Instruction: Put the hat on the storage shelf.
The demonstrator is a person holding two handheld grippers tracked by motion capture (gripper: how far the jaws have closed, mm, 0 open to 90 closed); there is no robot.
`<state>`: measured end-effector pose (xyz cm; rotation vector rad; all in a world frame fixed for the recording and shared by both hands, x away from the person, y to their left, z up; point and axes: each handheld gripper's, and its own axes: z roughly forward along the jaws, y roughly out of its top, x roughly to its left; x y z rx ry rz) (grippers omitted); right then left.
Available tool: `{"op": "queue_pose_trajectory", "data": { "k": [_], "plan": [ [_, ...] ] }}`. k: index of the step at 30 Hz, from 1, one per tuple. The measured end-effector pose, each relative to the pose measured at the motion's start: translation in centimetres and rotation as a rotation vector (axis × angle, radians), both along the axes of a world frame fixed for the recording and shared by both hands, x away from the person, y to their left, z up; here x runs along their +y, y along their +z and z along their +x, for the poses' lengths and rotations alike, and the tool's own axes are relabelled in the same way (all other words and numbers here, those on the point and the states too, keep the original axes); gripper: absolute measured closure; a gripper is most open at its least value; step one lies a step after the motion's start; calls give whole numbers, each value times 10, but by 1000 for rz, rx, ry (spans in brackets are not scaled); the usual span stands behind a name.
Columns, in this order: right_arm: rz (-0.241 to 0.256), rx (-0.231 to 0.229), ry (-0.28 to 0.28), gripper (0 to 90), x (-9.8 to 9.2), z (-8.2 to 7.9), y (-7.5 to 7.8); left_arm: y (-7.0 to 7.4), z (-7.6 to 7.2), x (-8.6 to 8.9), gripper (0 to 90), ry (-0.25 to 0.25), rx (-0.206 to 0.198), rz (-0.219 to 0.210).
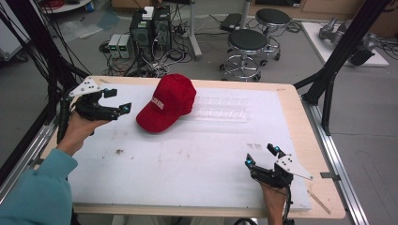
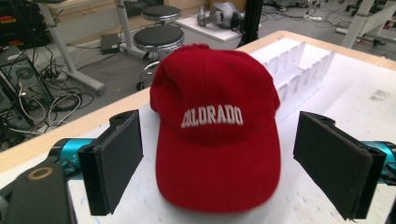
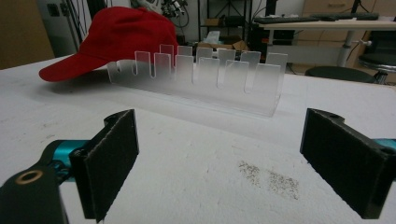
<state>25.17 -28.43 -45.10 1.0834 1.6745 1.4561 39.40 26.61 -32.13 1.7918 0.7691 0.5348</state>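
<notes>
White padding covers most of the wooden tabletop (image 1: 300,117), leaving a bare wood border along its edges. Nearest the person, the right gripper (image 1: 263,156) is held over the front right part of the padding, its jaws spread wide with nothing between them; a small patch of dark crumbs (image 3: 271,177) lies on the padding just ahead of it. The left gripper (image 1: 117,101) hovers at the left side, jaws likewise wide apart and holding nothing, aimed at the red cloth baseball cap with white "COLORADO" lettering (image 2: 215,135). That cap sits on the padding just beyond the left gripper's jaws, brim toward them, not touching either pad. In the high view the cap (image 1: 166,103) rests left of centre toward the far edge. Beside it lies a clear plastic slotted rack (image 3: 201,77), long and low, with rows of upright dividers; every slot I can see into holds nothing. The cap's crown sits right against the rack's left end, though contact cannot be confirmed. Between the two grippers the padding offers wide open room. Beyond the far edge stand two black round stools (image 1: 248,44) and computer towers with tangled cables (image 1: 150,33) on the floor.
</notes>
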Motion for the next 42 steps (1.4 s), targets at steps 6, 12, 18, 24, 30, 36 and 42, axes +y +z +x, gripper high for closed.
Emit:
{"op": "queue_pose_trajectory", "data": {
  "k": [6, 12, 18, 24, 30, 36, 42],
  "plan": [
    [2, 4, 1, 104, 0, 0, 0, 5, 26, -12, 161, -24, 37, -12],
    [-3, 8, -1, 104, 0, 0, 0, 5, 46, -22, 161, -30, 53, -22],
    [-10, 4, -5, 104, 1, 0, 0, 10, 68, -35, 162, -22, 77, 6],
    [-19, 0, -7, 104, 2, 0, 0, 7, 89, -53, 176, -31, 100, 43],
    [-15, 5, -9, 104, 2, 0, 0, -4, 102, -66, 174, -38, 132, 60],
    [-25, 1, -9, 104, 3, 0, 0, -10, 113, -79, 168, -45, 147, 76],
    [-29, 1, -13, 104, 3, 0, 0, -21, 121, -82, 171, -24, 170, 93]
  ]
}}
